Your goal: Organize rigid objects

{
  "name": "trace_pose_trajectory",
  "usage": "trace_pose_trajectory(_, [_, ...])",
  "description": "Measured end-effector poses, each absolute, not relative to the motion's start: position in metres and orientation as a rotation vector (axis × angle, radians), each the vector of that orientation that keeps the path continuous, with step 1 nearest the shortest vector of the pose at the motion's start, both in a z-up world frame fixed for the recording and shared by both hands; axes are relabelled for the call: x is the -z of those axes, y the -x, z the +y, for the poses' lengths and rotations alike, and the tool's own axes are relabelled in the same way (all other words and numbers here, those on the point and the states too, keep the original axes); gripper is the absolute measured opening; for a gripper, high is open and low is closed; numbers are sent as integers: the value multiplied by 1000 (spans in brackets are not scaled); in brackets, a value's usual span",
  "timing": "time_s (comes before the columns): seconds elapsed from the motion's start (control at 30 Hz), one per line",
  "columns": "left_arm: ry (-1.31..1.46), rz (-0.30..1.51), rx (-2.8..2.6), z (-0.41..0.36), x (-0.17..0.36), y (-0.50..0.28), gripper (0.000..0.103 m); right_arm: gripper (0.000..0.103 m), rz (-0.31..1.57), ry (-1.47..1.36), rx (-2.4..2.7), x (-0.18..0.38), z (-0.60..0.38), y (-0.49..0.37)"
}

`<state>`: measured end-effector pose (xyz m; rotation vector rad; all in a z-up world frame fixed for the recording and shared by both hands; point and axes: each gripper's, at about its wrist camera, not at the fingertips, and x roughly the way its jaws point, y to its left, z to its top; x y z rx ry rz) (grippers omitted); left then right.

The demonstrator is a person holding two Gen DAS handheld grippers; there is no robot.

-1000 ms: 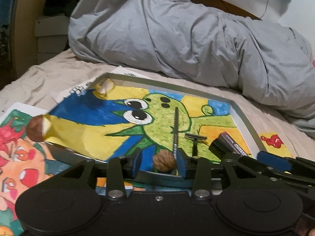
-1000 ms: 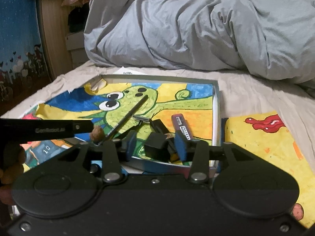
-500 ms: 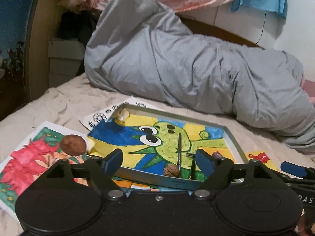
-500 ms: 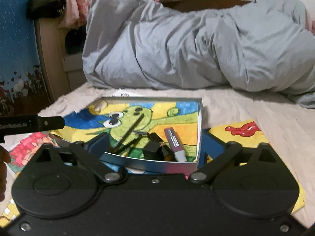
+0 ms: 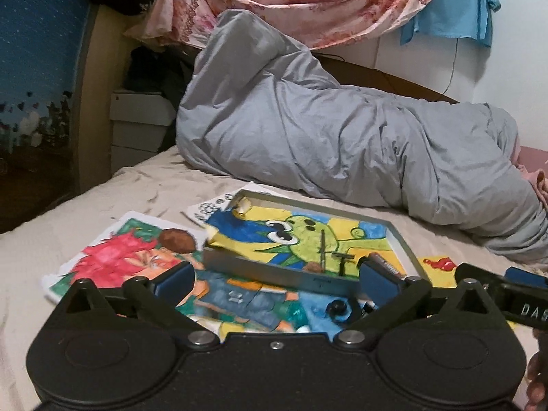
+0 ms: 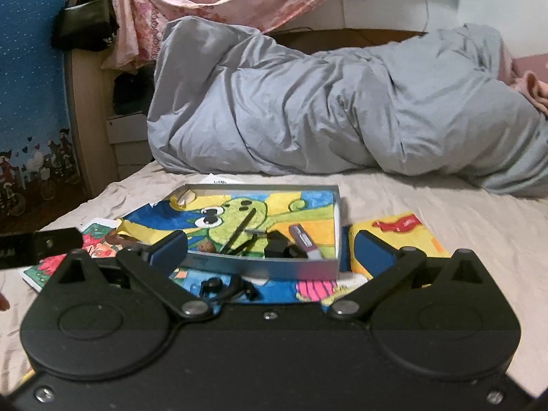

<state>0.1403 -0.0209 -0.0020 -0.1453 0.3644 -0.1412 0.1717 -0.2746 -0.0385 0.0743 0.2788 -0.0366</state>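
Hand-held gripper point(image 5: 275, 279) spread, tray point(image 5: 274, 275) ahead, duvet point(image 5: 342, 137) beyond

We hold our left gripper point(image 5: 275, 279) with its jaws spread wide, the blue pads point(image 5: 174, 275) far apart and nothing between them, hovering just short of the near wall of the tray point(image 5: 260, 269). Our right gripper point(image 6: 270, 251) is likewise spread wide and empty, raised before the same near wall and pointing at it. Each gripper shows at the edge of the other's view, so the two sit side by side. A bit of our right hand point(image 5: 537, 376) shows low beside that gripper's body.
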Motion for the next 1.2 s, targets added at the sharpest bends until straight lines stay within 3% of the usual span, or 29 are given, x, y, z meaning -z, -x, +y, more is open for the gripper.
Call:
trace_pose_trajectory(0.6, [62,370,28,-14,9,-81,102,102,362,-59,95,48,-244,-116])
trace_pose_trajectory(1.2, [40,371,-5,-12,14,-78,102,102,391,-33,72,50,-240,-115])
